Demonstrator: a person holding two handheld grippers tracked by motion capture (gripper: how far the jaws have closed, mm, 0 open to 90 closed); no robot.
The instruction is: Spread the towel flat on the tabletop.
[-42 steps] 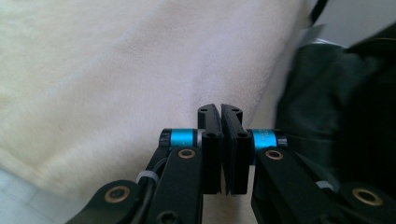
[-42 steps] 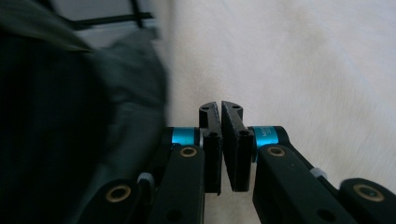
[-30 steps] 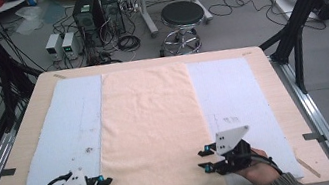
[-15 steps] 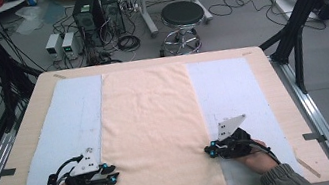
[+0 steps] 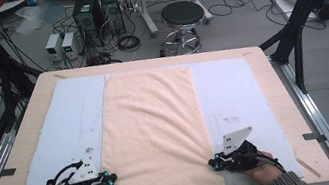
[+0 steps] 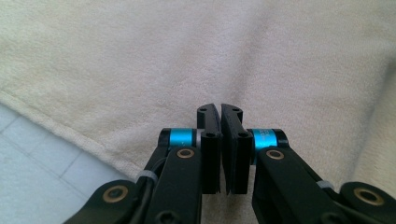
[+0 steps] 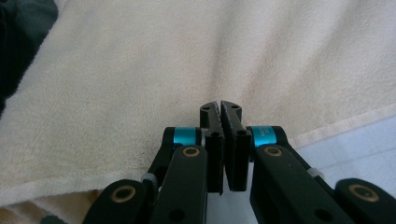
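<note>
Your left tongs (image 5: 109,183) sit at the near left edge of the cream towel (image 5: 155,124), and your right tongs (image 5: 213,164) sit at its near right edge. The towel lies flat down the middle of the surface (image 5: 277,83), on top of a pale blue mat (image 5: 65,134) that shows on both sides of it; its near end hangs over the edge closest to you.

In the left gripper view your left tongs (image 6: 220,112) are pressed together, the jaws having just been closing, with the towel (image 6: 233,51) directly under and around their tips. You can see creases running out from that spot, but whether a fold of cloth is caught between the jaws cannot be told from here. The towel's hemmed edge crosses the blue mat (image 6: 32,168) at lower left in that view.

In the right gripper view your right tongs (image 7: 220,106) are likewise pressed together after just closing, tips down on the towel (image 7: 140,70) close to its hem, with the mat (image 7: 355,144) beside it. Wrinkles fan away from the tips; a pinch on the cloth itself cannot be confirmed
</note>
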